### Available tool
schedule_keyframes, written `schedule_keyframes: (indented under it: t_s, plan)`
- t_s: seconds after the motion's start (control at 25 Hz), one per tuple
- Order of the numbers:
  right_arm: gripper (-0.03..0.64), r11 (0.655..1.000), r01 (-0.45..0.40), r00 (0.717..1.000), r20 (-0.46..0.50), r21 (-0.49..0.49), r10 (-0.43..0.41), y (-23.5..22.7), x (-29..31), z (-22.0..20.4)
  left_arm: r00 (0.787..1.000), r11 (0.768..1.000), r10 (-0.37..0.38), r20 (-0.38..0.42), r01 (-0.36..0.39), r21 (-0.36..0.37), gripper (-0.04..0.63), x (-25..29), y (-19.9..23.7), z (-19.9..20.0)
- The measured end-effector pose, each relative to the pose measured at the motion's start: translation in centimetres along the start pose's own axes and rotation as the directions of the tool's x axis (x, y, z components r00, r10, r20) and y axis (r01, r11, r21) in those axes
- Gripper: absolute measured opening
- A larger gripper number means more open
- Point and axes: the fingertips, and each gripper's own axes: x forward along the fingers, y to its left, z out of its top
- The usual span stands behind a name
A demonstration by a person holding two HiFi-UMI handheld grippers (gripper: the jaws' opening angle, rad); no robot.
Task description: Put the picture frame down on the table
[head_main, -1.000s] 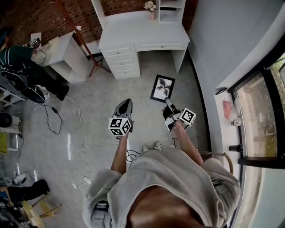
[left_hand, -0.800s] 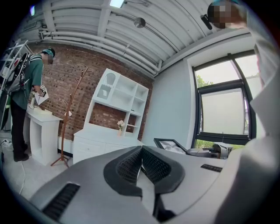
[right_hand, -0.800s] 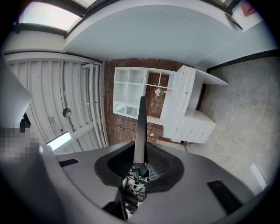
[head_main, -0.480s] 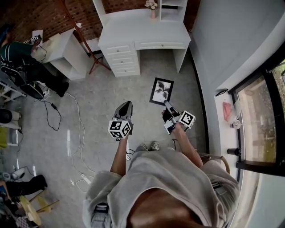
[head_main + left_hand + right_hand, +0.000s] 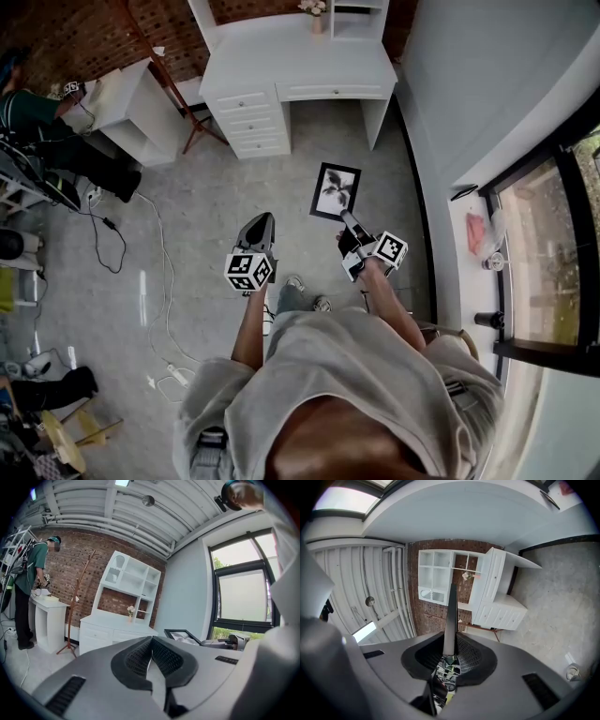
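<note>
picture frame [image 5: 336, 191] slightly lower now

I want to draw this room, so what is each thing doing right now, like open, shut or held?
Picture frame: held in the air by its edge, not set down yet.
Right gripper: shut on the picture frame.
Left gripper: shut, empty.
Desk drawers: all shut.
Flower vase: upright on the desk.

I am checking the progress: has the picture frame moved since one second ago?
Yes, slightly. In the head view the picture frame now sits a little further below the white desk, towards the person.
</note>
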Motion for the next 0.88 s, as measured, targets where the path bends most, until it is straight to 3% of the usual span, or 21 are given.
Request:
schedule_keyframes:
  t_s: [0.48, 0.88]
  plan:
    - [0.086, 1.000, 0.000, 1.000, 0.018, -0.002, 0.000, -1.5, 4.1, 3.4, 1.000, 1.000, -0.012, 0.006, 0.012, 0.007, 0.017, 4.9, 2.1, 0.9]
    - [0.086, 1.000, 0.014, 0.999, 0.030, -0.010, -0.014, -3.9, 12.1, 8.3, 0.999, 0.999, -0.037, -0.004, 0.037, -0.014, 0.017, 13.7, 7.3, 1.9]
